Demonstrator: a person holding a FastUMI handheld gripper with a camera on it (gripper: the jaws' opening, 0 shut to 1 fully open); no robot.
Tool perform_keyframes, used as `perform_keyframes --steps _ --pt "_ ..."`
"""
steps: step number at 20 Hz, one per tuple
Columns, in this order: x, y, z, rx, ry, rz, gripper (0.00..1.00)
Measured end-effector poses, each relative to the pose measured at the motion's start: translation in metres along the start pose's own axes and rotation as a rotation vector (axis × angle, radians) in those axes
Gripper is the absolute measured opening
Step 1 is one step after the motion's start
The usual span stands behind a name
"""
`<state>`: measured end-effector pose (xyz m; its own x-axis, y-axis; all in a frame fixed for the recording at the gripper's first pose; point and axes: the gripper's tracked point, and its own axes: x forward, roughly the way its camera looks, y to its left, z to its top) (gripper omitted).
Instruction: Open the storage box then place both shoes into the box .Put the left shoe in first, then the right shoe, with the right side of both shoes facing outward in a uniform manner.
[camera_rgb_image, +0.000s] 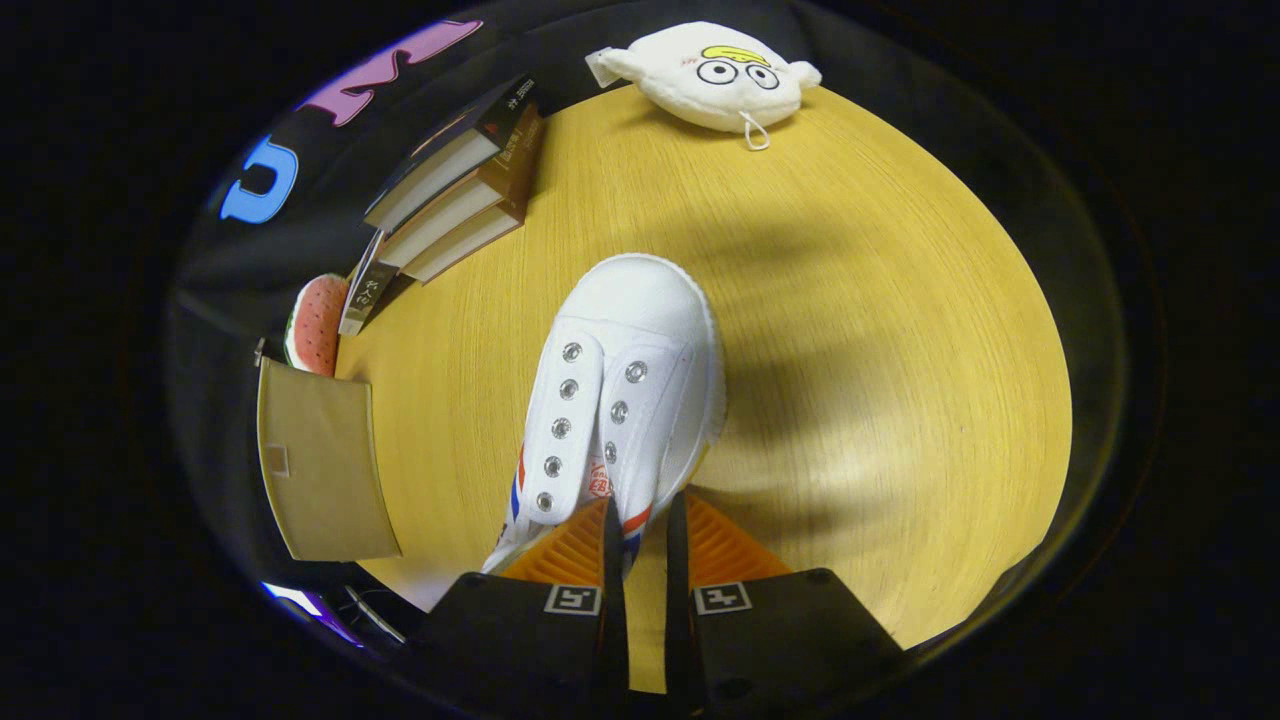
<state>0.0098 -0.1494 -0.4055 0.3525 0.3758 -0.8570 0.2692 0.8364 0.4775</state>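
Here the hand-held gripper (640, 520) has its fingers drawn close together, with only a narrow gap between them, and they pinch the side wall of a white canvas shoe (620, 400) near its heel opening; a strip of the shoe's red-and-blue striped side shows between the two fingers. The shoe's long axis runs straight away from the fingers, toe pointing ahead toward a white plush toy (712, 76) at the far edge of the round wooden surface (900, 350). The shoe's top faces the camera, both rows of metal eyelets showing, with no laces. Whether its sole touches the surface I cannot tell. To the left of the shoe lie stacked books (460, 185), a watermelon-slice toy (315, 325) and a tan storage box (320, 465).
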Motion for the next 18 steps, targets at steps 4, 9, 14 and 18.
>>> perform_keyframes --steps 4,9,14,18 --pt "-0.007 0.0 -0.004 -0.001 -0.02 0.005 0.08" --pt "-0.028 0.012 -0.008 -0.034 -0.042 0.005 0.08" --pt "-0.058 0.051 -0.004 -0.028 -0.071 0.033 0.08" --pt "-0.087 0.102 0.001 -0.072 -0.106 0.053 0.08"
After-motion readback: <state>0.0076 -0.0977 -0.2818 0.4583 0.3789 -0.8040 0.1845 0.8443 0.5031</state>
